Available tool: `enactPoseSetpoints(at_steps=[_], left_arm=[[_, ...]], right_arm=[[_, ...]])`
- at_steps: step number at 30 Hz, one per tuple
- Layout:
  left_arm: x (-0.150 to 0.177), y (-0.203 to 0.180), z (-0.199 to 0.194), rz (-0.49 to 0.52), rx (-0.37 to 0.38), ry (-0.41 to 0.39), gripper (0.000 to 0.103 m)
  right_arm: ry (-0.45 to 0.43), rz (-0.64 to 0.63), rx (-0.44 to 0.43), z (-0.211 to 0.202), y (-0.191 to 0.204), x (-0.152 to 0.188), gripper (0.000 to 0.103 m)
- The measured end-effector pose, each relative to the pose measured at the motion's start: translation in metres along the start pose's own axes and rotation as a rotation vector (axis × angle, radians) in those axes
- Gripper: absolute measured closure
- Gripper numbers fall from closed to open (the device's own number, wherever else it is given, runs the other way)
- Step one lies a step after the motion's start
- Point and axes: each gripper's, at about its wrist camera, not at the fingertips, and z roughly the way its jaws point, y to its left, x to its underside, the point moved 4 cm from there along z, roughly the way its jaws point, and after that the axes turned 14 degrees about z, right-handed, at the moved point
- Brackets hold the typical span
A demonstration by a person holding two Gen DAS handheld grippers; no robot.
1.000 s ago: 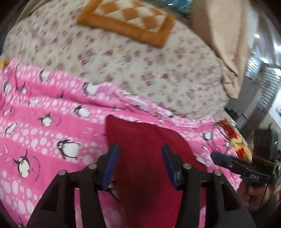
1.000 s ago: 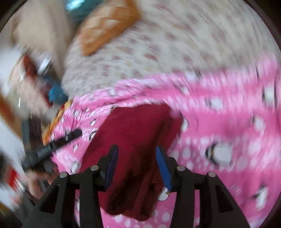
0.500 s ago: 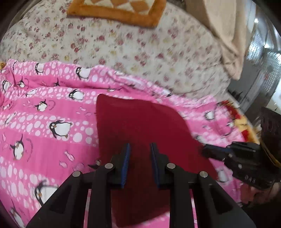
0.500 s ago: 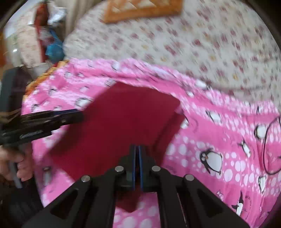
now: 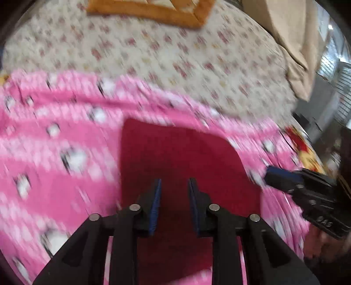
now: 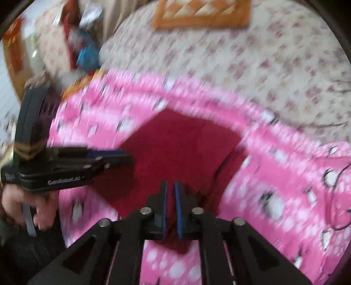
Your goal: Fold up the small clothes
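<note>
A small dark red cloth (image 5: 175,153) lies flat on a pink penguin-print blanket (image 5: 54,142); it also shows in the right wrist view (image 6: 182,144). My left gripper (image 5: 174,186) hovers over its near part, jaws partly open, nothing between them. My right gripper (image 6: 170,190) is over the cloth's near edge, jaws almost closed with a thin gap; whether cloth is pinched I cannot tell. The right gripper shows at the right in the left wrist view (image 5: 272,173); the left gripper shows at the left in the right wrist view (image 6: 122,155). Both views are blurred.
The blanket lies on a floral bedsheet (image 5: 175,54). An orange checked cushion (image 5: 153,8) sits at the far side. A beige cloth (image 5: 291,32) hangs at the far right. Cluttered items (image 6: 85,52) stand off the bed's left side.
The left gripper's jaws have opened wider than half a second ago. The right gripper's jaws, shut half a second ago, show a thin gap. Both views are shifting.
</note>
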Motion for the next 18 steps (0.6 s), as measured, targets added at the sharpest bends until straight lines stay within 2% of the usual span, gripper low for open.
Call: enactPoseSetpoints(at_steps=[2, 6, 9, 12, 13, 16, 18], left_arm=[[-0.027, 0.012, 0.014, -0.051, 0.006, -0.022, 0.101], [-0.054, 0.033, 0.059, -0.128, 0.006, -0.008, 0.101], [-0.056, 0.043, 0.096, -0.104, -0.046, 0.021, 0.101], [-0.034, 0.053, 0.132, -0.157, 0.011, 0.163, 0.099], [-0.035, 0.057, 0.131, -0.185, 0.024, 0.155, 0.099], [-0.034, 0.06, 0.134, -0.202, 0.052, 0.173, 0.096], [-0.034, 0.06, 0.135, -0.199, 0.059, 0.182, 0.094]], right_arm=[[-0.096, 0.076, 0.045, 0.002, -0.013, -0.023, 0.079], [-0.121, 0.093, 0.075, 0.032, -0.015, -0.055, 0.079], [-0.079, 0.07, 0.128, 0.073, -0.017, -0.062, 0.079], [0.031, 0.058, 0.148, 0.117, -0.033, -0.051, 0.079], [0.093, 0.05, 0.141, 0.136, -0.04, -0.042, 0.079], [0.077, 0.076, 0.097, 0.143, -0.049, -0.041, 0.077], [0.082, 0.093, 0.111, 0.141, -0.048, -0.042, 0.077]])
